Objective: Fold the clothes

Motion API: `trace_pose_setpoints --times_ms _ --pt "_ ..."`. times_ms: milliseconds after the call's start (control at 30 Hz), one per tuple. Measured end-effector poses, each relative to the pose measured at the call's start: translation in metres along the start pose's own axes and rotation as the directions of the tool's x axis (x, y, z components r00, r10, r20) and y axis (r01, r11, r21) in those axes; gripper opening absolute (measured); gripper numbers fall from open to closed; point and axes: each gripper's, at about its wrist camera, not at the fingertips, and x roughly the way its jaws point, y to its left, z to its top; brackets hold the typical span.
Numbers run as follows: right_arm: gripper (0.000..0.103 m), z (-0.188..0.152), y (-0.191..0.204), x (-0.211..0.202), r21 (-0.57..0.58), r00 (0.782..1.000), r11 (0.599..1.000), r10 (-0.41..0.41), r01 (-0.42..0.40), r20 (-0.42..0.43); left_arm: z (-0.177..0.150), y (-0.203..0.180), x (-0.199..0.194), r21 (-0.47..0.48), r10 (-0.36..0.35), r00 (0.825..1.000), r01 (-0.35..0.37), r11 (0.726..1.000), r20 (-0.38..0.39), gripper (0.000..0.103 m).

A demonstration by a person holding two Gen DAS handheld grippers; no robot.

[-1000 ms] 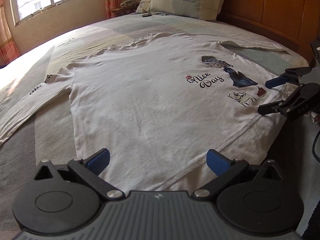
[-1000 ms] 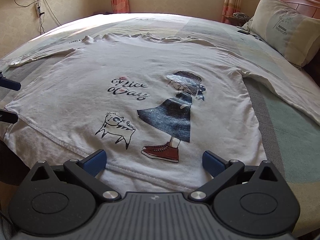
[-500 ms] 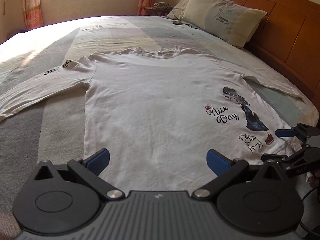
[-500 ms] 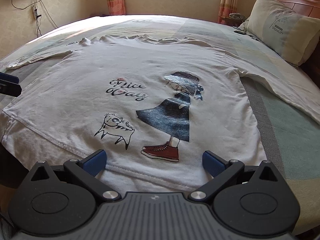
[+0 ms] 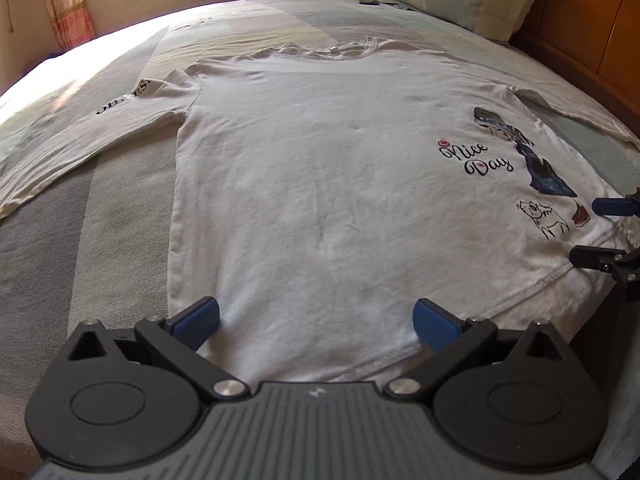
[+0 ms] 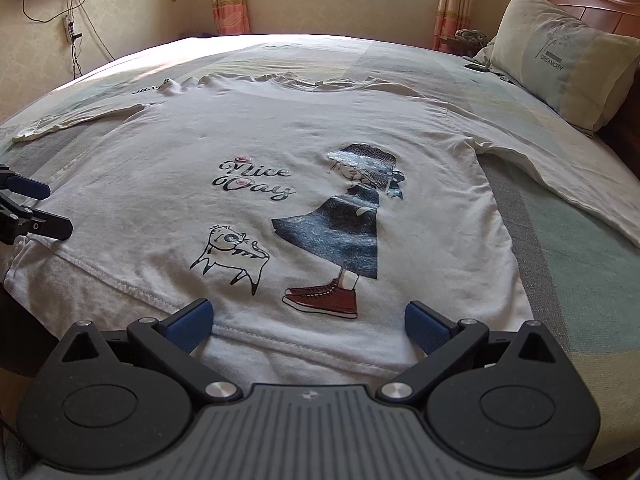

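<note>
The bed fills both views, its striped cover running up to a pillow by the wooden headboard; across it the white long-sleeved shirt lies face up and spread flat, neckline toward the far side, both sleeves stretched outward, hem at the near edge, no fold in it as it lies now; the printed girl and "Nice Day" lettering sit on the right half of the chest. Over the last second the left wrist view has swung from a slanted look across the shirt to a squarer one along its left half, and the hem has come closer under the left gripper; the right gripper has barely shifted, hanging over the right end of the hem. Both sets of fingers stand wide apart and hold nothing; the hem lies between each pair. That pairing, I judge, suits taking the hem at two points, though a flat shirt fits either a fold about to be made or a garment merely laid out.
</note>
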Motion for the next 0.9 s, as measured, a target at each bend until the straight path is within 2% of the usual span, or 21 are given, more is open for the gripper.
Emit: trace_pose_setpoints --times_ms 133,233,333,400,433,567,633,733,900 --pt "0.103 0.000 0.000 -0.001 -0.007 1.000 1.000 0.003 -0.003 -0.007 0.028 -0.002 -0.005 0.025 0.005 0.994 -0.008 1.000 0.106 0.102" --pt "0.103 0.002 0.001 -0.001 -0.005 1.000 1.000 -0.002 0.002 -0.026 0.035 -0.009 0.012 0.003 -0.010 0.996 0.010 1.000 0.089 0.102" --pt "0.103 0.000 0.000 -0.006 -0.013 0.998 1.000 -0.002 0.001 -0.058 0.015 -0.021 0.031 0.027 0.006 0.999 -0.007 1.000 0.035 0.103" --pt "0.103 -0.003 -0.001 -0.012 -0.035 0.997 0.999 0.007 -0.009 -0.077 -0.001 -0.021 0.024 0.040 0.009 0.995 -0.013 0.999 0.101 0.103" --pt "0.103 -0.006 -0.002 -0.016 -0.057 0.996 0.998 0.009 -0.014 -0.087 -0.005 -0.018 0.020 0.033 0.004 0.994 -0.008 0.999 0.109 0.103" --pt "0.103 -0.012 0.003 -0.024 -0.205 0.980 0.979 -0.048 0.008 -0.191 -0.003 -0.012 0.004 0.030 0.053 0.996 -0.055 0.998 0.065 0.102" --pt "0.103 -0.013 0.004 -0.027 -0.241 0.975 0.970 -0.035 -0.020 -0.221 -0.003 -0.018 -0.007 0.056 0.031 0.995 -0.037 0.998 0.094 0.102" --pt "0.103 -0.008 0.001 -0.037 -0.200 0.987 0.977 0.036 -0.068 -0.160 -0.005 -0.029 -0.011 0.079 -0.009 0.995 0.001 0.997 0.101 0.102" --pt "0.103 -0.016 -0.015 -0.036 -0.010 0.985 0.994 0.106 -0.109 -0.136 -0.009 -0.024 -0.001 0.021 0.016 0.999 -0.017 1.000 0.046 0.103"
